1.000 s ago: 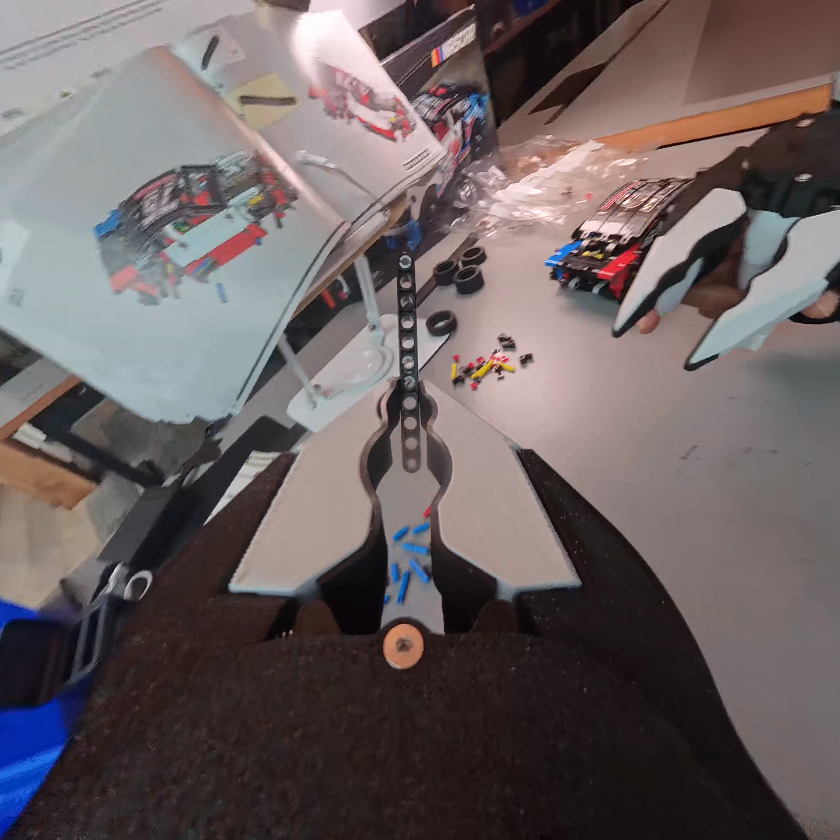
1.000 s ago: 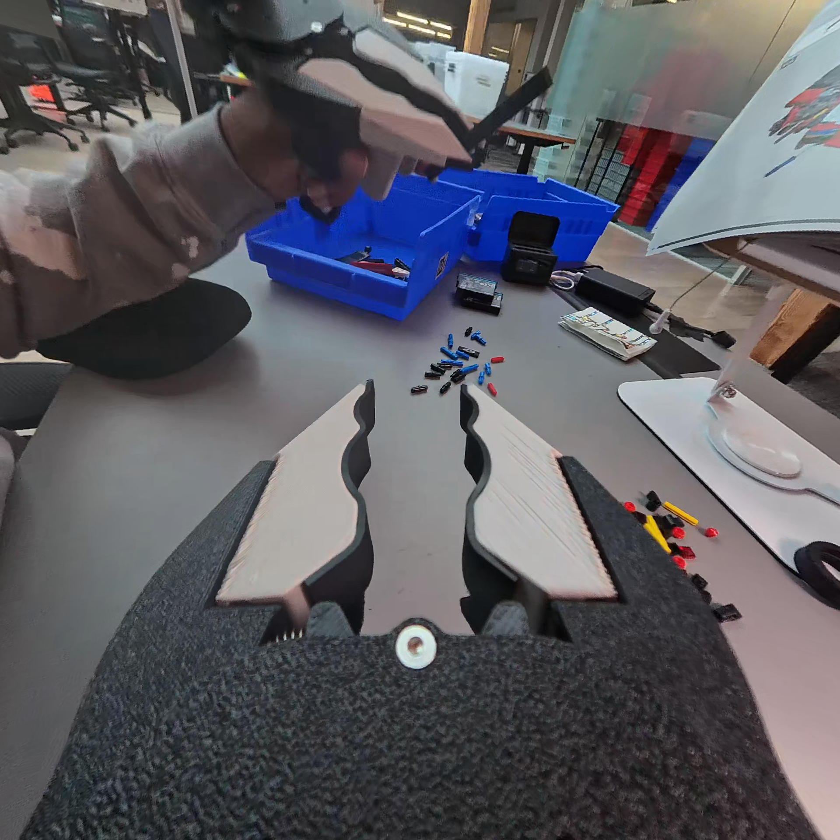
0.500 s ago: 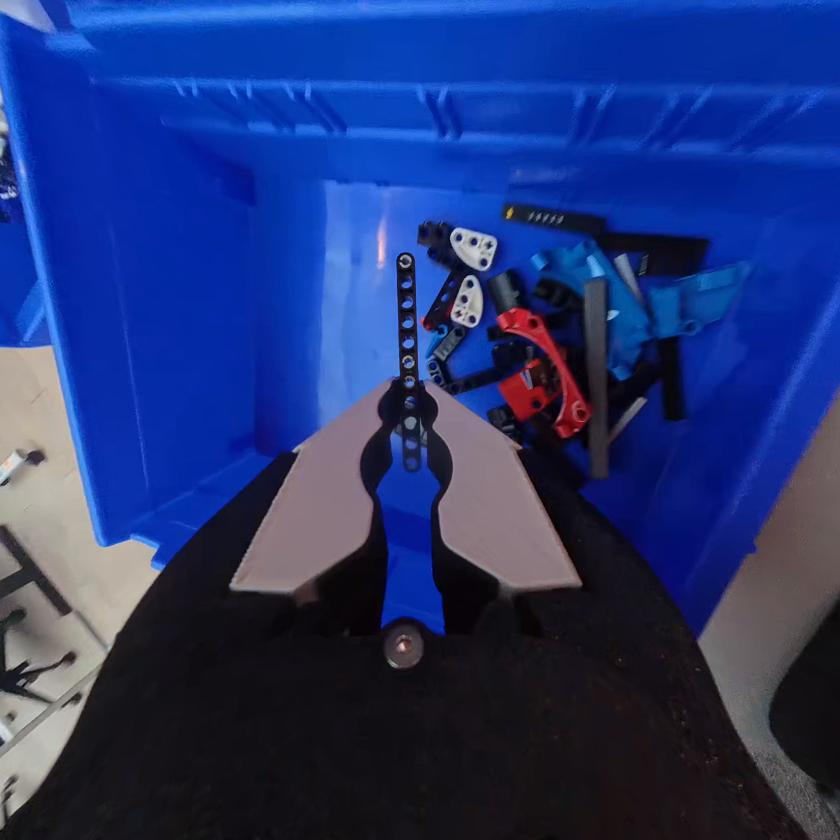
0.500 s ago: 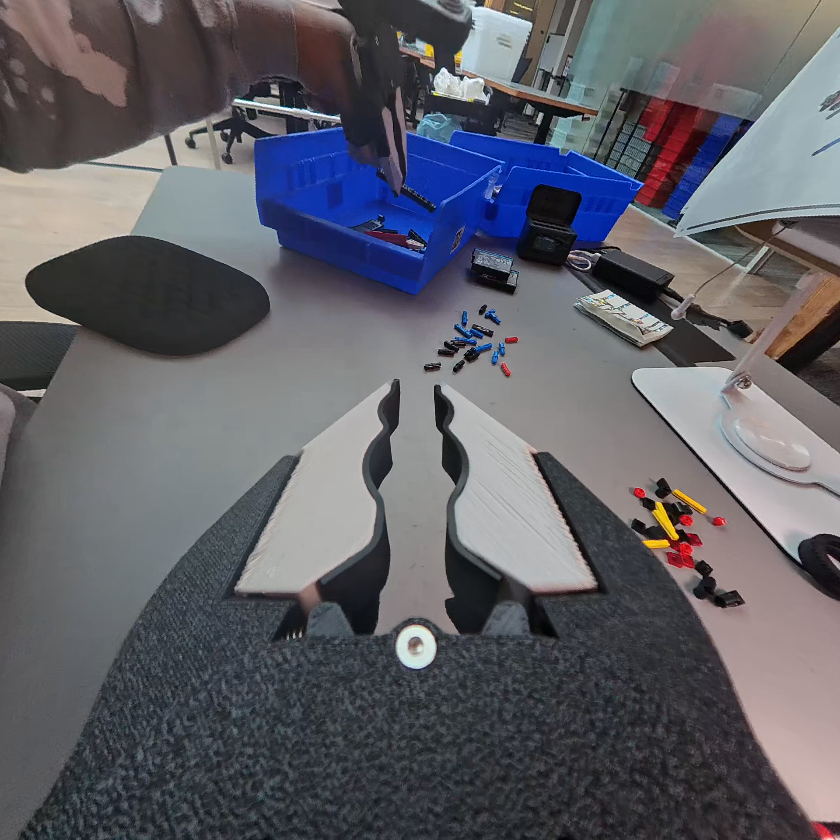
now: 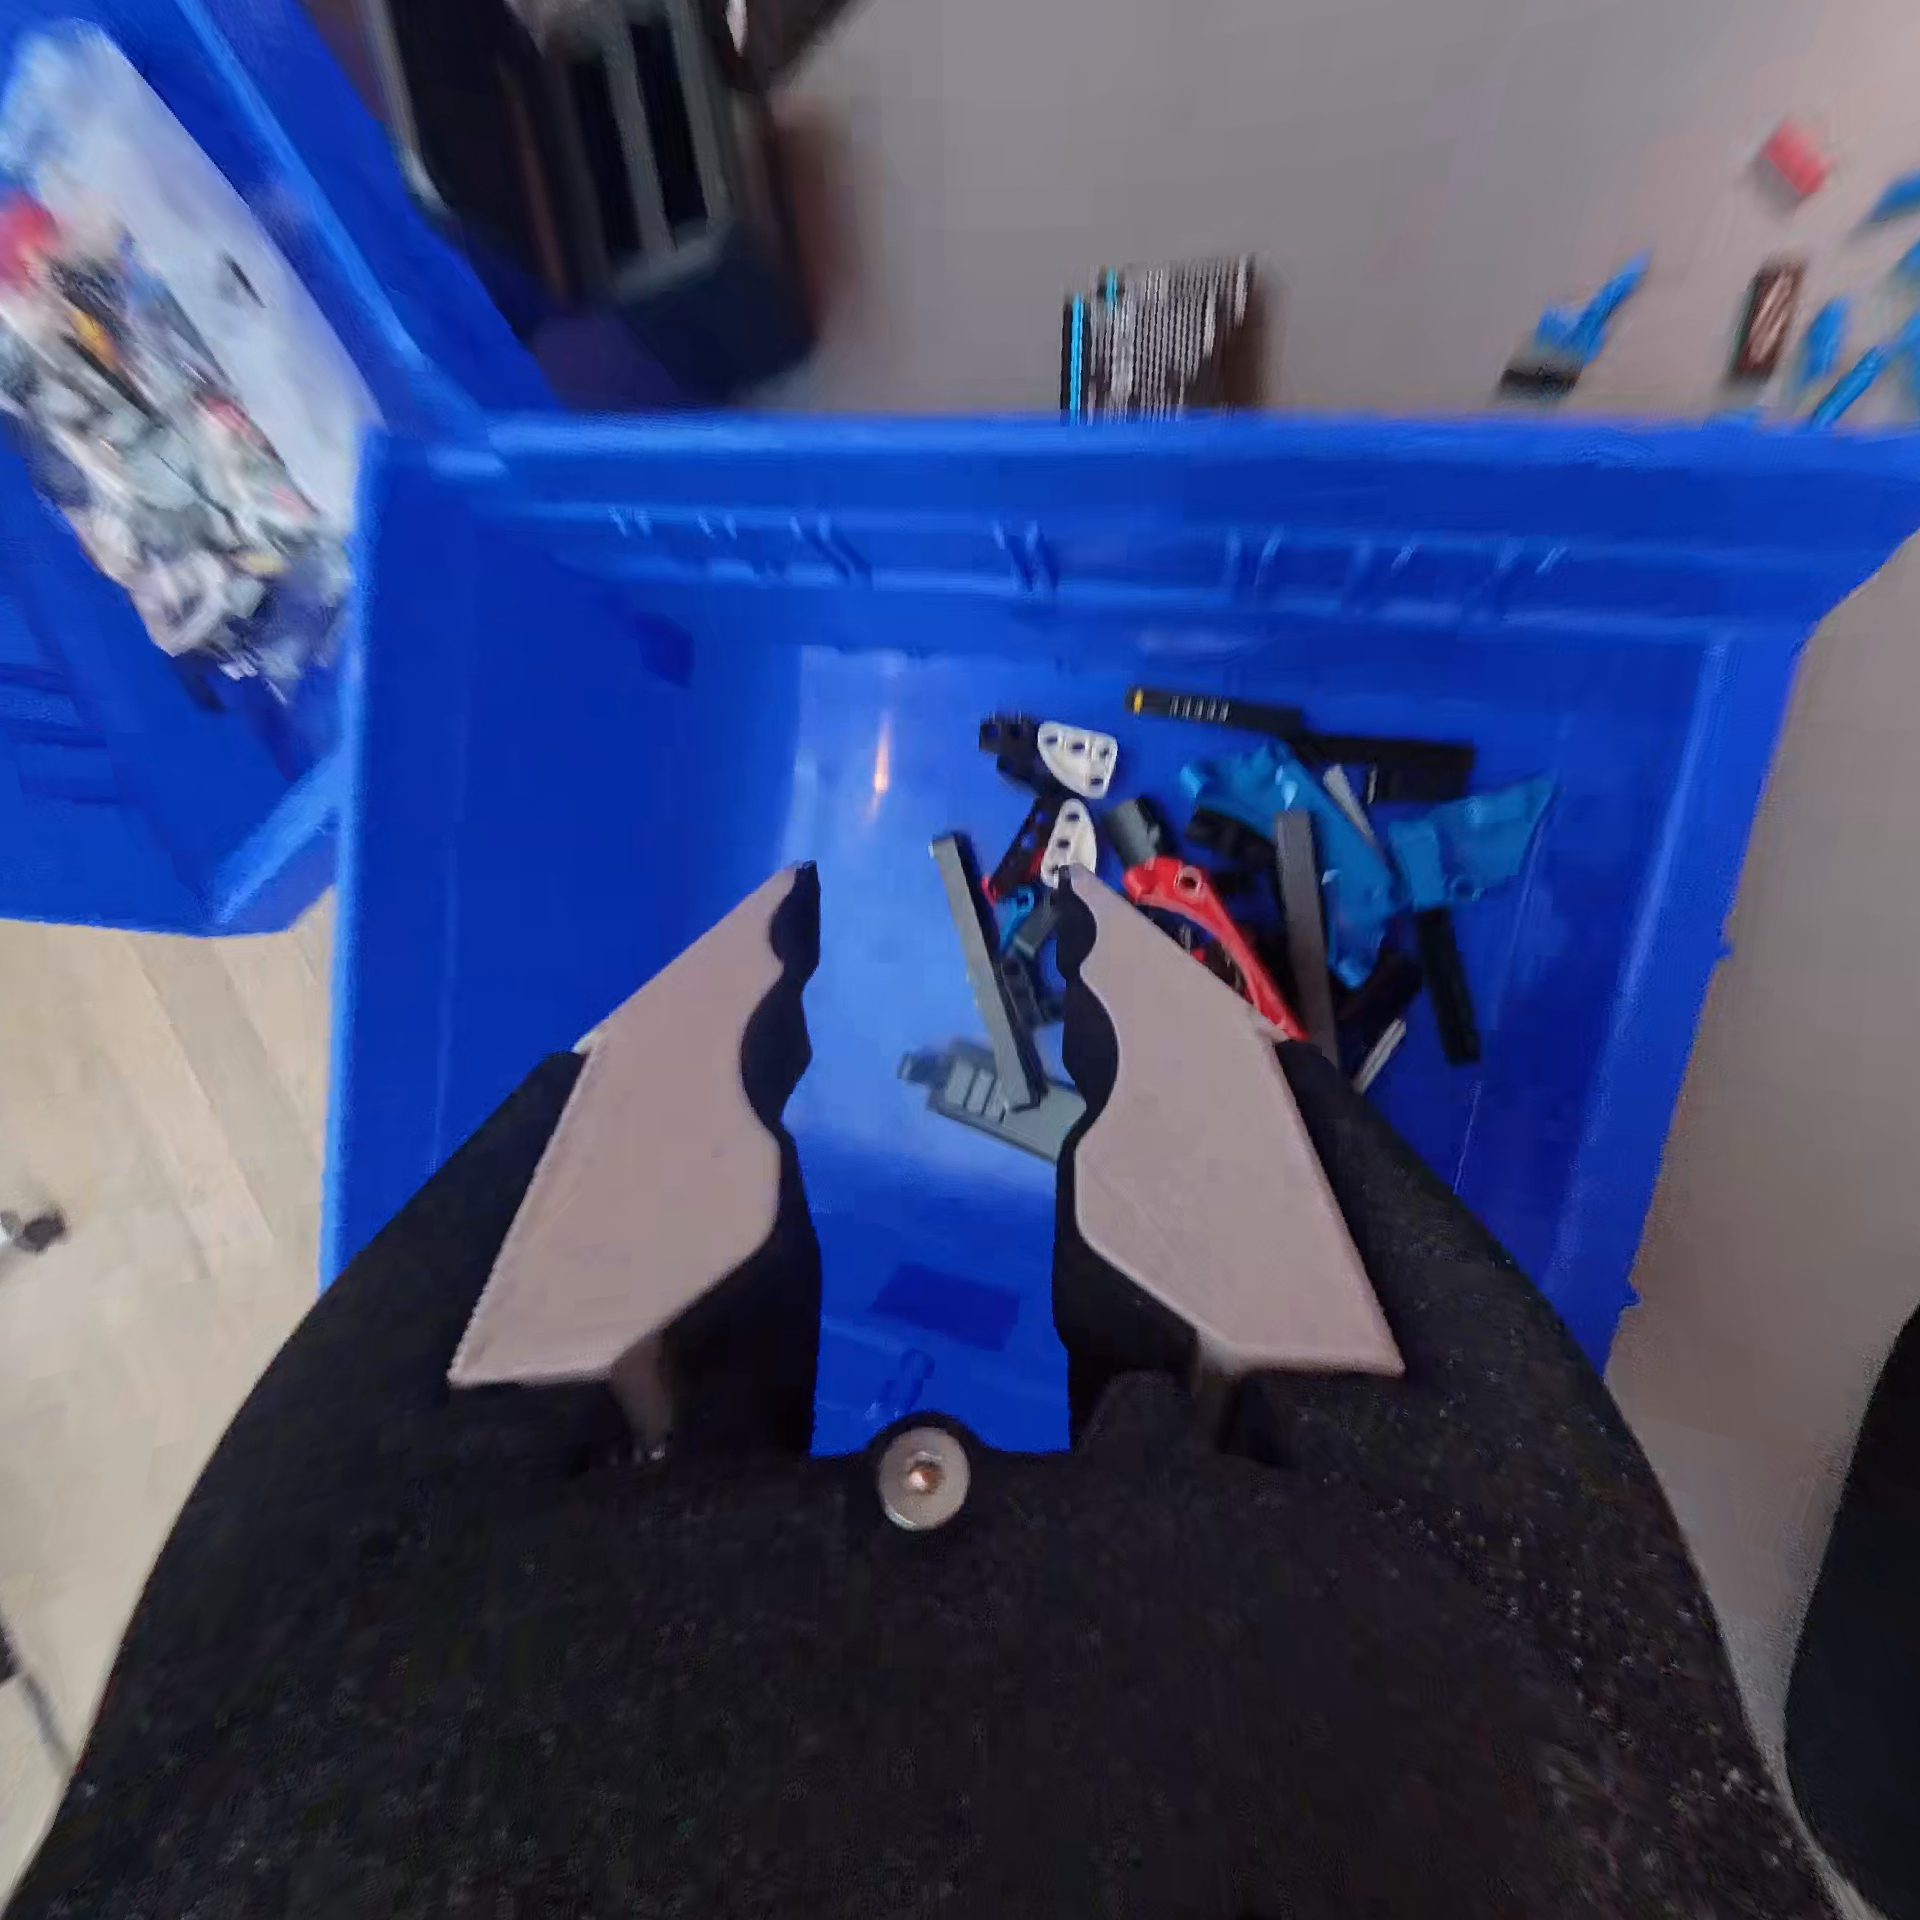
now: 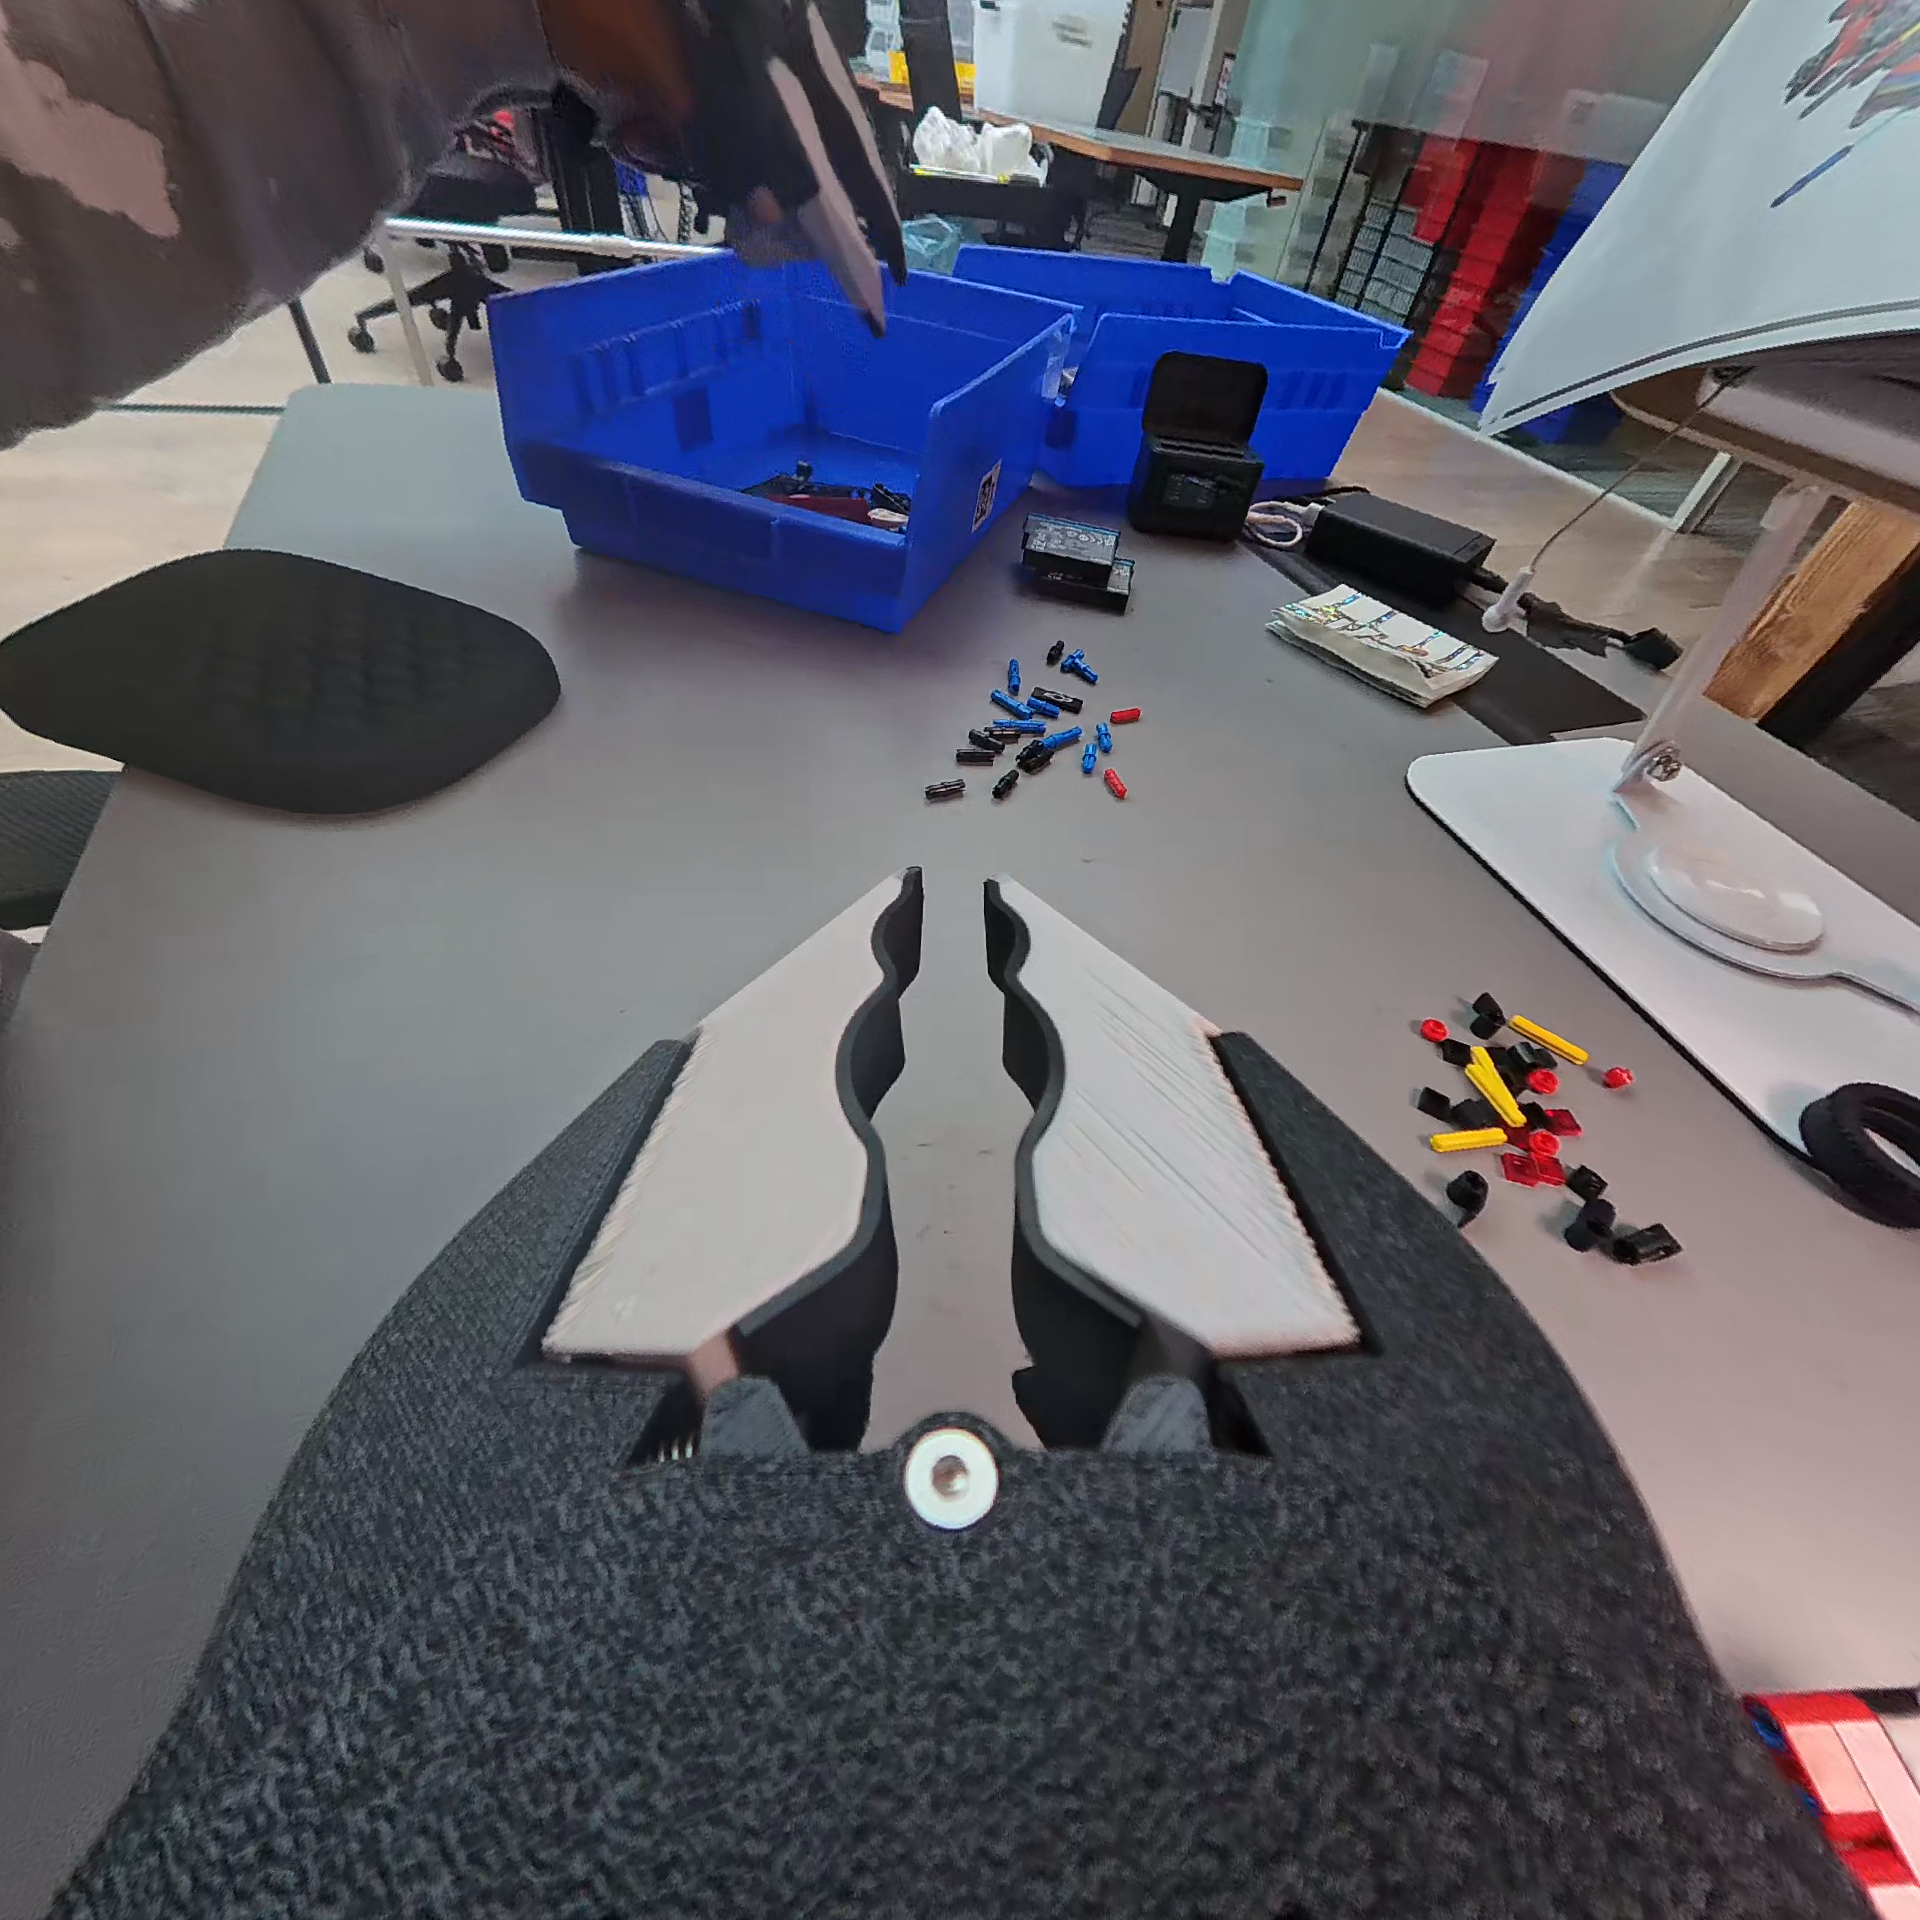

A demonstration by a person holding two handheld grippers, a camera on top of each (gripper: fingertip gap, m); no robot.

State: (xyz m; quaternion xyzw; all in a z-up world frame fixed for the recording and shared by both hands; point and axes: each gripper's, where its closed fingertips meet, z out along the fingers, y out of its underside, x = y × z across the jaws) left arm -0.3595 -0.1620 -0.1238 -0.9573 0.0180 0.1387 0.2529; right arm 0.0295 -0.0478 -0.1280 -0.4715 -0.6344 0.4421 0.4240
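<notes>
Left gripper: fingers released, spread wide with nothing between them, held above the open blue bin; in the right wrist view it shows blurred at upper left, its tip over the bin's rim.
Below the left fingers: a dark grey beam lies on the bin floor at centre frame, one end resting on a flat grey part.
Right of that: a heap of building parts in blue, red, black and white, lying against the bin's right-hand side.
Around the bin: a second blue bin at left of frame holding a clear bag of parts; pale floor at lower left.
Right gripper: fingers parted by a narrow gap, holding nothing, above bare grey bench.
Ahead of the right fingers: a scatter of small blue, black and red pins, well apart from the tips.
Right of frame: a scatter of yellow, red and black bits just beside a white stand base; a black tyre at the edge.
Farther back: black battery packs and a black charger case by the bin.
Left of frame: a black pad on the bench.
</notes>
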